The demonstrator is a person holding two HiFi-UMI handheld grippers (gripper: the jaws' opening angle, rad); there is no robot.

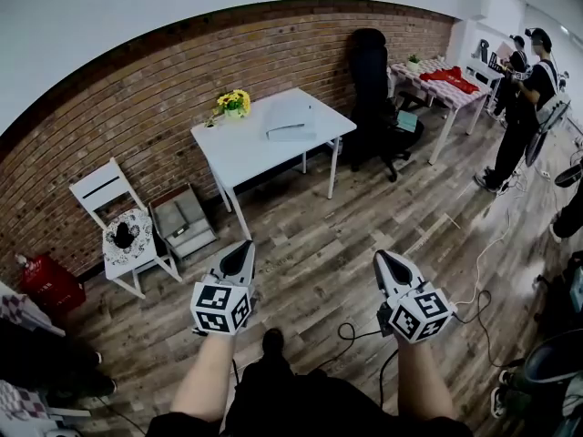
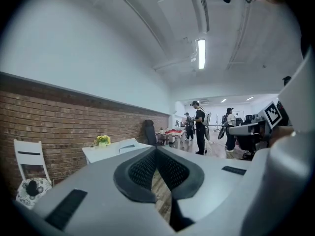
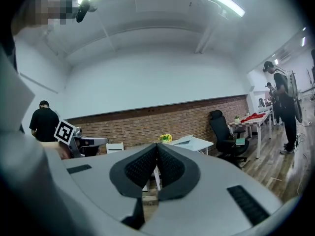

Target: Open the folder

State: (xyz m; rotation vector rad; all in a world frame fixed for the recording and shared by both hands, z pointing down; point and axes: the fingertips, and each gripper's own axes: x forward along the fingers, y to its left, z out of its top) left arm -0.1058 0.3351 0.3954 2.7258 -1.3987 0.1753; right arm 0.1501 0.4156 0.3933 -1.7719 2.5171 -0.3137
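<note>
A pale grey folder point(image 1: 290, 118) lies closed on the white table point(image 1: 239, 147) by the brick wall, beside a pot of yellow flowers point(image 1: 233, 104). The folder point(image 2: 127, 146) shows small and far in the left gripper view, and the folder point(image 3: 186, 140) likewise in the right gripper view. My left gripper point(image 1: 239, 253) and right gripper point(image 1: 390, 260) are held out over the wooden floor, well short of the table. Both are shut with nothing between their tips. The left gripper point(image 2: 156, 151) and right gripper point(image 3: 157, 147) show their black pads meeting.
A white chair point(image 1: 117, 217) and a grey box point(image 1: 182, 222) stand left of the table. A black office chair point(image 1: 372, 89) sits to its right. Further right is a table with a red cloth point(image 1: 450, 80), and people point(image 1: 528, 107) stand there. Cables point(image 1: 364, 335) lie on the floor.
</note>
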